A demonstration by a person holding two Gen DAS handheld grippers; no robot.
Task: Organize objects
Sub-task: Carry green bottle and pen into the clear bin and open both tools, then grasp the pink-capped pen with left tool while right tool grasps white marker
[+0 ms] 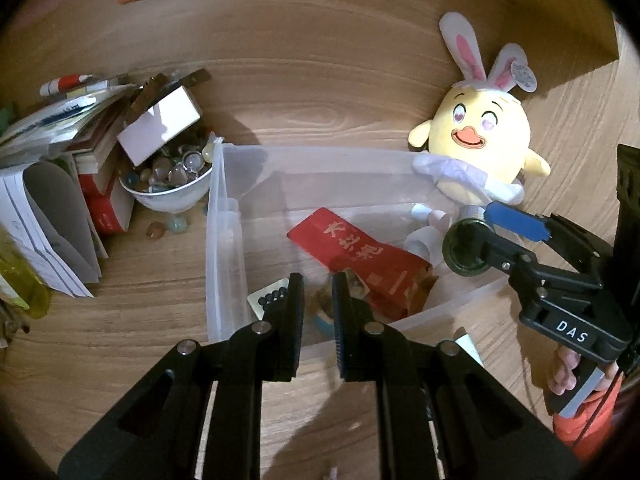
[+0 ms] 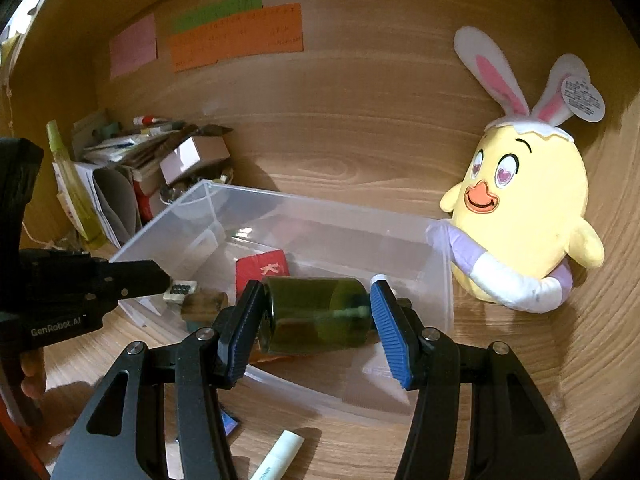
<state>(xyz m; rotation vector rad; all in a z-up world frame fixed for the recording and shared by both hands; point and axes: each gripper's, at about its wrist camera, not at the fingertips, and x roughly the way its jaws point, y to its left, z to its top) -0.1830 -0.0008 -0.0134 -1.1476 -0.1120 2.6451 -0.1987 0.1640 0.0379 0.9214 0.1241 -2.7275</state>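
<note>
Right gripper (image 2: 316, 322), lower centre of the right wrist view, clamped across a dark green translucent cylindrical bottle (image 2: 314, 314), one blue ribbed pad on each end, bottle lying sideways above the near wall of the clear plastic rectangular bin (image 2: 444, 280). Left gripper (image 1: 316, 304), bottom centre of the left wrist view, narrowed right down with nothing plainly between the pads; poised over the bin's near left corner.

Risks, as judged:
- End-on hold on smooth ends; could slip or twist out if tilted, then roll off onto the wooden desk (image 2: 360, 148).
- Could snag the bin's near rim on the way in and shove the light bin toward the yellow plush chick with white rabbit ears (image 2: 520, 216), leaning at the right.
- Could land hard on the red printed carton (image 1: 360, 256) already inside.
- Close quarters with the left gripper; possible knock between the two.

Count:
- One bin, one bottle, one plush, one red carton.
- One small cream tile with dark dots (image 2: 180, 290) in the bin.
- One white bowl (image 1: 172, 196) at middle left, heaped with glass pebbles, too many to number.
- Three coloured paper notes (image 2: 236, 36) on the back panel.
- One white tube (image 2: 278, 456) at the bottom edge.
</note>
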